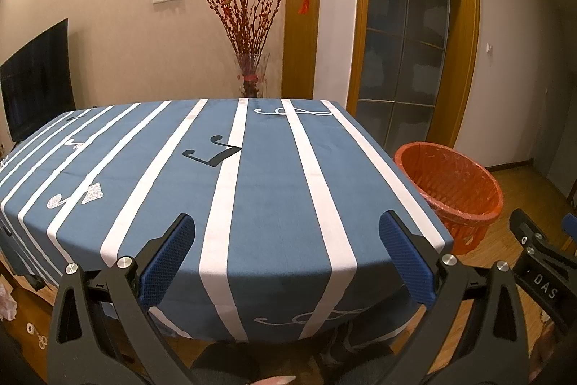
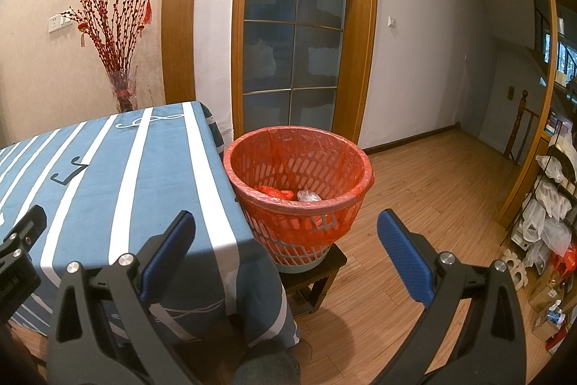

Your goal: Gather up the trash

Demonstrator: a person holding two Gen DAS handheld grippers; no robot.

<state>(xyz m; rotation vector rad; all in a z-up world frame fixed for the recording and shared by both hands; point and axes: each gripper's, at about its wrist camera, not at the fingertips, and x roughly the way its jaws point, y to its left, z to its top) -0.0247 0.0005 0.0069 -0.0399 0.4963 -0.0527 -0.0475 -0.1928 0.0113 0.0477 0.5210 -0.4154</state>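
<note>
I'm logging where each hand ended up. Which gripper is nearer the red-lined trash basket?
Right. The right gripper hangs open just in front of the trash basket, beside the table corner. The left gripper is open over the tablecloth, basket off to its right.

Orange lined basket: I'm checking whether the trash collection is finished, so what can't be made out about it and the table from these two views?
- Orange plastic-lined mesh basket: in the left wrist view the near rim hides its contents.
- Basket bottom: in the right wrist view a red crumpled piece and a clear one show; the rim hides the rest.
- Blue striped tablecloth: its left part is cut off by the right wrist view's edge.
</note>
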